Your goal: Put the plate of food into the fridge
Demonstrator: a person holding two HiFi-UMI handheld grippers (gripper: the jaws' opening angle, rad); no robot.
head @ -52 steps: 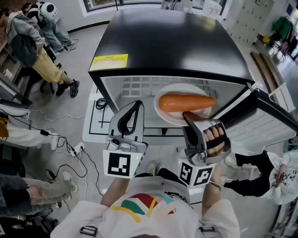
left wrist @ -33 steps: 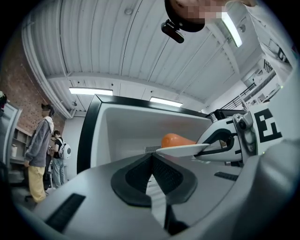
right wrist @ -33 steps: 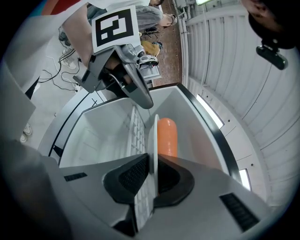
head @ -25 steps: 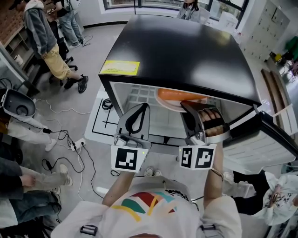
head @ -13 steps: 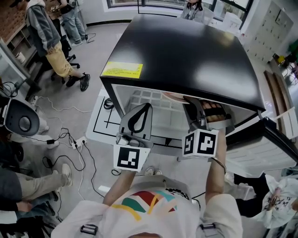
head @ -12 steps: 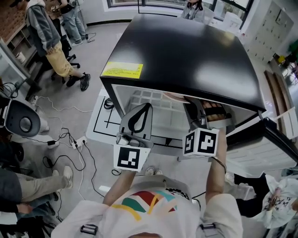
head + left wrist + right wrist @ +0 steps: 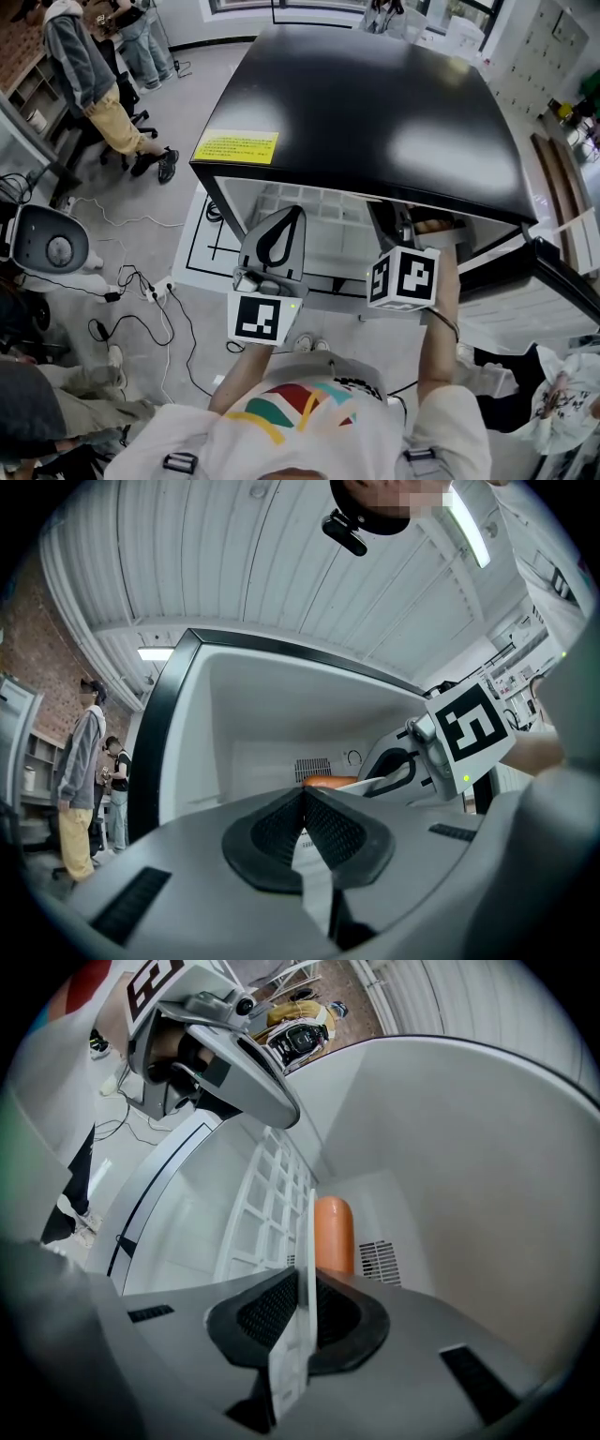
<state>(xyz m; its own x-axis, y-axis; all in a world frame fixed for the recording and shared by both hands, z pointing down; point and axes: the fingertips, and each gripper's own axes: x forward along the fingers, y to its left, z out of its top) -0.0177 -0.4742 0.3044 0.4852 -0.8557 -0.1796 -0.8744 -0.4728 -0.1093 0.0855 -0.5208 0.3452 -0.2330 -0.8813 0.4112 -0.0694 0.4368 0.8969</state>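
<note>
The right gripper (image 7: 306, 1288) is clamped on the rim of the plate (image 7: 306, 1232) with its carrot-like food (image 7: 334, 1232), inside the fridge (image 7: 375, 103). The left gripper (image 7: 302, 803), jaws together and empty, hangs at the opening. It is best to keep the plate level and settle it on the wire shelf (image 7: 265, 1206) before releasing.

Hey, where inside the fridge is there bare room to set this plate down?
The white wire shelf looks bare, from the fridge's left wall across to the plate. The right side is crowded: the right tool holds the plate with orange food there.
</note>
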